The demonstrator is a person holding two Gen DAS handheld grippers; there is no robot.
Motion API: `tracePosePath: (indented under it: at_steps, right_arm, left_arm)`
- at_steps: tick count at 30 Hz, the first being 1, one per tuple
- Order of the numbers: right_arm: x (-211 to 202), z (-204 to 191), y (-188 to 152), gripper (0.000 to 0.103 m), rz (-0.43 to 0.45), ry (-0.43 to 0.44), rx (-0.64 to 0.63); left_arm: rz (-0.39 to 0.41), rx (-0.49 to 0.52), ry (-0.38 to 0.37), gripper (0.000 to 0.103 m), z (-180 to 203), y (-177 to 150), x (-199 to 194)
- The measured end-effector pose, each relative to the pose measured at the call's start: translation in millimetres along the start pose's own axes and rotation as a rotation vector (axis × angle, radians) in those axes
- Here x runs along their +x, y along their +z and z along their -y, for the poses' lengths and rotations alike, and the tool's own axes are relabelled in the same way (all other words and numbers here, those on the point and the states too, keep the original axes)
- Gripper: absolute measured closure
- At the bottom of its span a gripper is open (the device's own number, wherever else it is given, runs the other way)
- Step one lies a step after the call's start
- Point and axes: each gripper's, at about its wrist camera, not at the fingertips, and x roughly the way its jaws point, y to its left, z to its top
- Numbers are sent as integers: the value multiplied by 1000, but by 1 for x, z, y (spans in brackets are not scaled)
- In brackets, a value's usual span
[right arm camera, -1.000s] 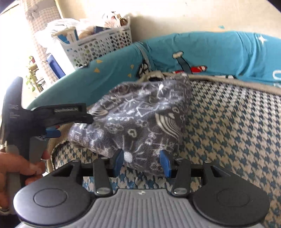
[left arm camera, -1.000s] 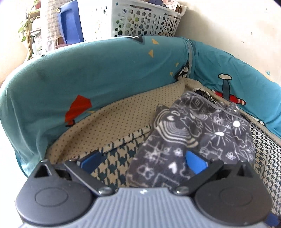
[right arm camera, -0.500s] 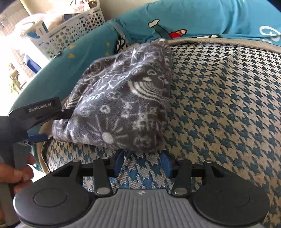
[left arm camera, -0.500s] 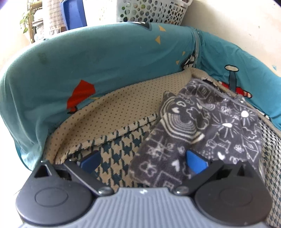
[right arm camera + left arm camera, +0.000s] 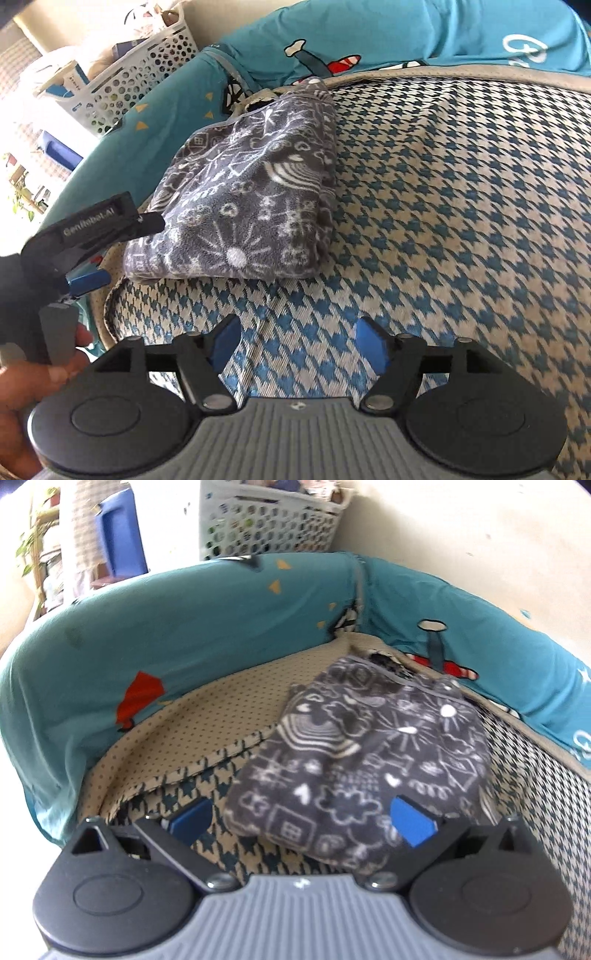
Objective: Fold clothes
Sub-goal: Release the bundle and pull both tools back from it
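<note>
Grey fleece folded flat in sofa corner, out of the way; both tools apart, gripping nothing.

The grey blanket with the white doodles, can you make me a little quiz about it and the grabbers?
1. True or false: the folded grey doodle-print fleece lies on the houndstooth cover.
2. What is the right gripper holding? A) the fleece B) nothing C) the white laundry basket
3. Fill in: the left gripper has its fingers spread ____.

Key: 1 true; 2 B; 3 open, with the fleece's near corner between them, unpinched.
</note>
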Motion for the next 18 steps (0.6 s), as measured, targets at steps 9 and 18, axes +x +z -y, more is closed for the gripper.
tracePosePath:
  at_steps: [9, 18]
  right_arm:
    - [-24, -5, -6, 32, 41, -15, -25]
    - [-28, -8, -9, 32, 43, -23, -41]
  left_arm:
    - [20, 17, -4, 0, 2, -3, -6]
    - [63, 46, 35, 0, 5, 5, -1]
